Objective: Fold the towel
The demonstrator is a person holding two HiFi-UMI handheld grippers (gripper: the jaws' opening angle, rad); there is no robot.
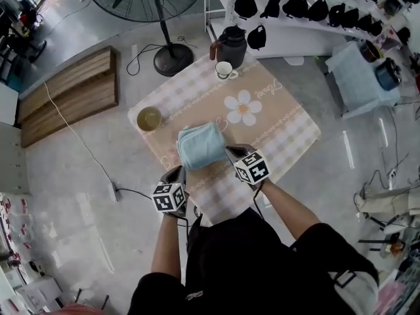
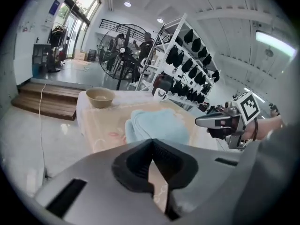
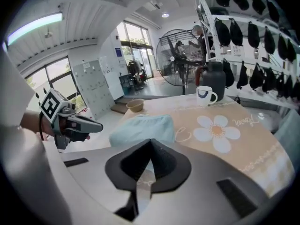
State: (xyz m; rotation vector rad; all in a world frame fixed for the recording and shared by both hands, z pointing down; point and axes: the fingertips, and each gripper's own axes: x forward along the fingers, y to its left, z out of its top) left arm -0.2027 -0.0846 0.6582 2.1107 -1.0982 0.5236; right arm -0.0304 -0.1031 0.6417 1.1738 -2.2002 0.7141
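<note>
Beside the folded towel's (image 1: 200, 146) near edge, the left gripper (image 1: 178, 172) and right gripper (image 1: 231, 151) have their jaws drawn together, empty. The towel lies mid-tablecloth (image 1: 289, 130); a careless nudge from either could, I judge, spring its plump layers open.

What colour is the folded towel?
Light blue towel; clearest in the head view.

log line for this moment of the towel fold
towel: folded, on table | left tool: closed, empty, near-left of towel | right tool: closed, empty, near-right of towel
</note>
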